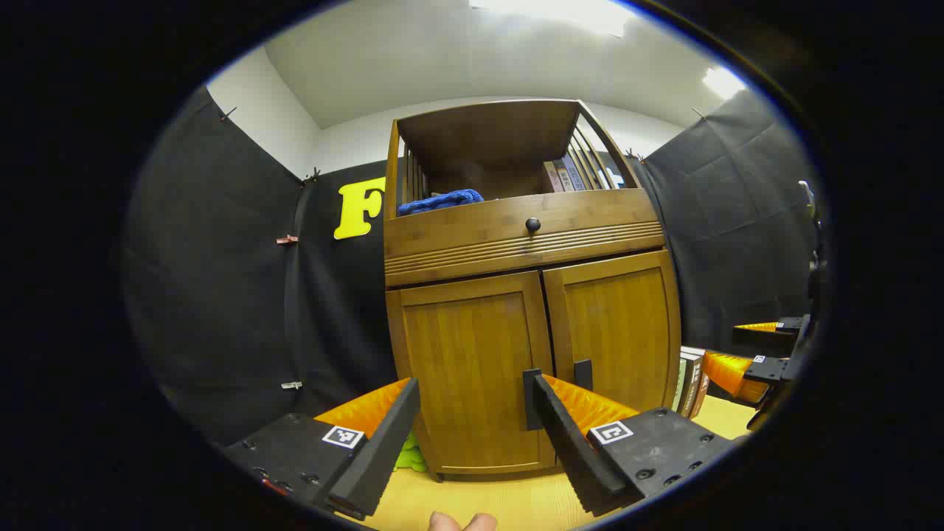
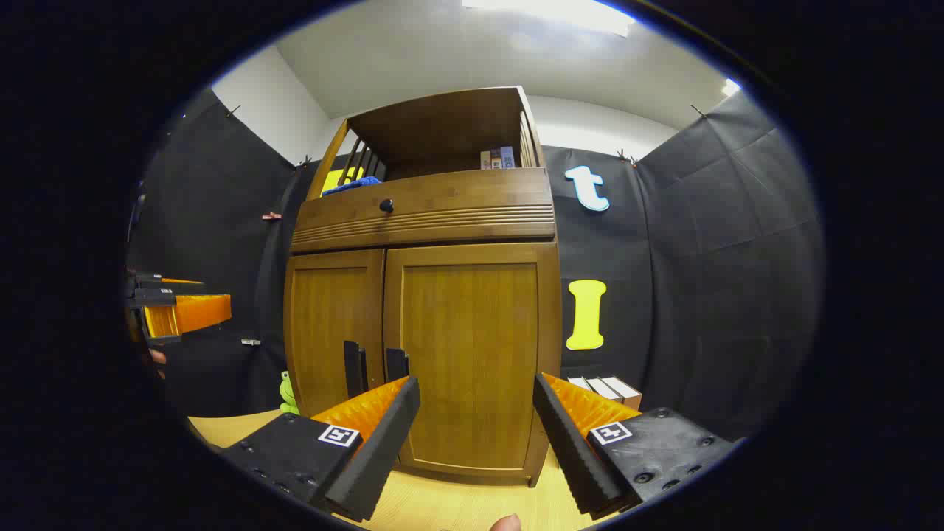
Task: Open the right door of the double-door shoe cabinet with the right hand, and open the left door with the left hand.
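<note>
- Facing the shoe cabinet (image 2: 424, 324) from low down; it stands on the light wood floor (image 2: 457, 501) against the black booth wall, both doors shut.
- Right claw (image 2: 476, 428) is spread wide, nothing between its fingers, aimed at the right door (image 2: 472, 354) panel. The right door's handle (image 2: 397, 363) sits off to its left, at the centre seam. Risk: closing from this line would pinch bare panel and slide off.
- Left claw (image 1: 472, 435) is likewise spread and empty. The left door's handle (image 1: 531, 398) sits just behind its right-side finger, so that finger could knock the bar or the door face instead of straddling it.
- The two handles stand just beside each other across the seam. Risk: a claw catches the wrong handle, or both, and the doors bind together.
- Both claws must work at the same narrow seam. The right claw shows at the edge of the left gripper view (image 1: 745, 369), the left claw at the edge of the right gripper view (image 2: 181, 313), apart for now. Converging, they may collide.
- Pulling straight back, not along the hinge arc, could slip the grip or drag the cabinet.
- Boxes (image 2: 608, 389) near the cabinet's right side and a green toy (image 2: 287, 391) at its left corner lie near the door swing; a wide-flung door may strike them.
</note>
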A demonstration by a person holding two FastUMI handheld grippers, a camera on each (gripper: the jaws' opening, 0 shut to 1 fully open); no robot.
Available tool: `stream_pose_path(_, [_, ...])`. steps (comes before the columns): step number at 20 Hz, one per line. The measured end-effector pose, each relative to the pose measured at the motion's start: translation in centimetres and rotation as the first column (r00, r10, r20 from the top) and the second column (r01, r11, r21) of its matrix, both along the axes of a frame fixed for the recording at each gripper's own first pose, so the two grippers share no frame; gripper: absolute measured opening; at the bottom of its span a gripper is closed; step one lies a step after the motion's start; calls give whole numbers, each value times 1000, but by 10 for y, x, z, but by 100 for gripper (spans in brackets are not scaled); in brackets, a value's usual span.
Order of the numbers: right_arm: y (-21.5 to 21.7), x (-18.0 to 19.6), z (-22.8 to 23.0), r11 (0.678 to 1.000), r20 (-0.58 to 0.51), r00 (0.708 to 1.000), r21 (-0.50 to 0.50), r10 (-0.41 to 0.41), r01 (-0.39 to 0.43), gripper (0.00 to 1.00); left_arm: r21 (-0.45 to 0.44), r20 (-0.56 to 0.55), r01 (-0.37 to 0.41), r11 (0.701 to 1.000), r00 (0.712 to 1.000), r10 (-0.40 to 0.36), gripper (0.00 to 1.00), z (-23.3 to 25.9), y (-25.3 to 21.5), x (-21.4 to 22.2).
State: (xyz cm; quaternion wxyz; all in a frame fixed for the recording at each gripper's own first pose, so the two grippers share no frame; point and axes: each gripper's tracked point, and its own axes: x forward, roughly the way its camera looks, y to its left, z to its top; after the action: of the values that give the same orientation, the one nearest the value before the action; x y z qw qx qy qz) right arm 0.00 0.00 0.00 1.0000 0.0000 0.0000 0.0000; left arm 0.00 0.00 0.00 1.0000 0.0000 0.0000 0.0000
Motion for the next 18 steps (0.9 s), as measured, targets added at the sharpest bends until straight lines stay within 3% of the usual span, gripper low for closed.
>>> stream_pose_path(4, [-1, 2, -1, 1000, -23, 999, 6, -26, 26, 98, -15, -7, 0, 1000, 1000, 0, 95, -5, 1, -1])
stream_pose_path(5, [-3, 2, -3, 999, -30, 998, 2, -49, 49, 98, -19, -15, 6, 1000, 1000, -6, 91, -8, -1, 0])
stream_pose_path(8, [1, 3, 0, 997, -48, 996, 15, -76, 77, 98, -53, -31, 34, 998, 999, -35, 100, -16, -5, 5])
stream_pose_path(10, [3, 1, 5, 996, -45, 995, 0, -84, 85, 98, -79, -32, 52, 996, 998, -55, 91, -23, -8, 6])
stream_pose_path(14, [22, -1, 9, 997, -39, 996, -2, -78, 78, 98, -119, -56, 71, 990, 995, -78, 100, -38, -7, 14])
stream_pose_path(16, [33, 3, 11, 998, -37, 997, -1, -69, 69, 99, -129, -64, 84, 988, 994, -92, 91, -42, -7, 17])
stream_pose_path(17, [38, 5, 11, 998, -33, 997, -5, -68, 68, 98, -122, -58, 83, 989, 994, -90, 100, -41, -4, 19])
stream_pose_path(18, [41, 7, 11, 998, -34, 997, -7, -68, 68, 98, -116, -55, 84, 990, 994, -91, 100, -43, -2, 21])
